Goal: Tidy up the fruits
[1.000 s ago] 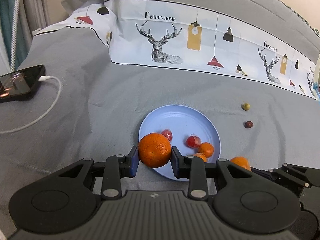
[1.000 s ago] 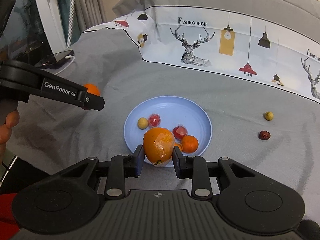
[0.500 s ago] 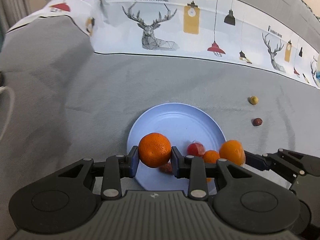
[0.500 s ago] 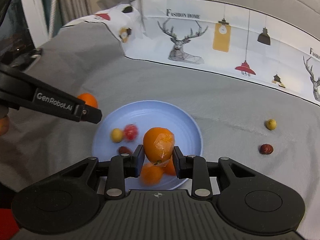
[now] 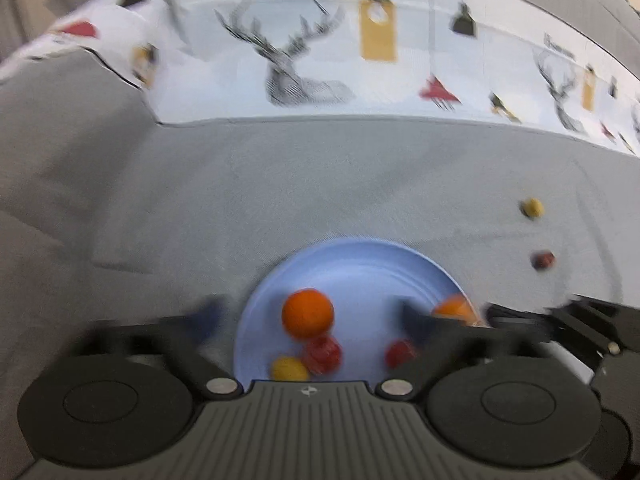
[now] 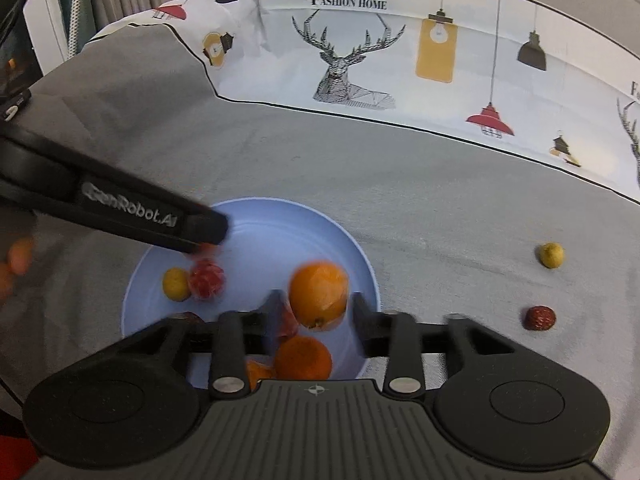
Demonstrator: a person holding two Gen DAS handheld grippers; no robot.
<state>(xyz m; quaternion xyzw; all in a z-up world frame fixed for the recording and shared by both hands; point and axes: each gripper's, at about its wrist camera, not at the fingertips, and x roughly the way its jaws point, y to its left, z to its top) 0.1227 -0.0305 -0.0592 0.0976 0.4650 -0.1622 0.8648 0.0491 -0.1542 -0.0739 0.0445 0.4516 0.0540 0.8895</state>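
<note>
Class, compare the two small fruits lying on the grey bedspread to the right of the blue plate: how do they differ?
The small yellow round fruit is pale and smooth; the small dark red fruit is deep red and wrinkled-looking. The yellow one lies farther from the camera, the red one nearer. Both are similar in size, rest on the grey bedspread outside the blue plate, and are untouched by either gripper.

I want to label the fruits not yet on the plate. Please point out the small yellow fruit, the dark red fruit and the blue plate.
small yellow fruit point(image 6: 551, 255), right wrist view, its middle.
dark red fruit point(image 6: 539, 317), right wrist view, its middle.
blue plate point(image 6: 280, 224), right wrist view, bare far part.
</note>
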